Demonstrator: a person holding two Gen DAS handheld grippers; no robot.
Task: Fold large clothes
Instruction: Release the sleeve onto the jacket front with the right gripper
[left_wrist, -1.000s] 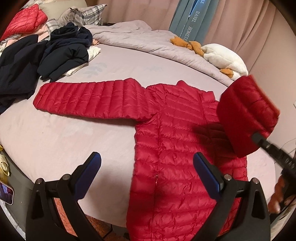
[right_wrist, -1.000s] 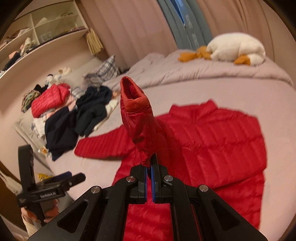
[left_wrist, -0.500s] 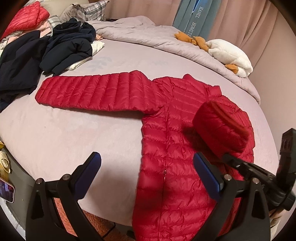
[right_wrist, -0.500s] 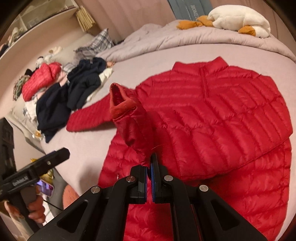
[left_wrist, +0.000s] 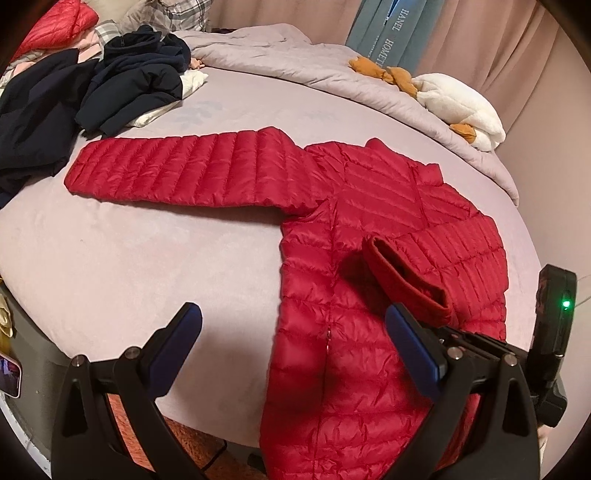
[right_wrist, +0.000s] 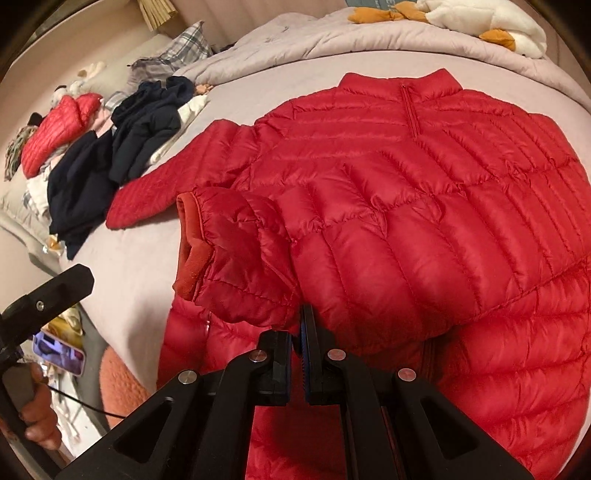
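A red quilted down jacket (left_wrist: 373, 206) lies face up on the bed, also seen in the right wrist view (right_wrist: 424, 177). Its one sleeve (left_wrist: 177, 173) stretches out flat to the left. The other sleeve (right_wrist: 332, 236) is folded across the chest, cuff (right_wrist: 194, 247) toward the left. My right gripper (right_wrist: 301, 332) is shut on this sleeve near the cuff, low over the jacket's body; it also shows in the left wrist view (left_wrist: 476, 341). My left gripper (left_wrist: 291, 343) is open and empty above the jacket's lower hem near the bed's front edge.
A pile of dark navy clothes (left_wrist: 110, 85) and another red jacket (right_wrist: 55, 133) lie at the far left of the bed (left_wrist: 129, 266). A plush goose (left_wrist: 458, 103) and a rumpled duvet (left_wrist: 295, 62) lie at the back. A phone (right_wrist: 59, 350) sits by the bed's edge.
My right gripper has carried the sleeve down from mid-air and across the chest, so it now lies over the jacket. My left gripper has stayed open in much the same place.
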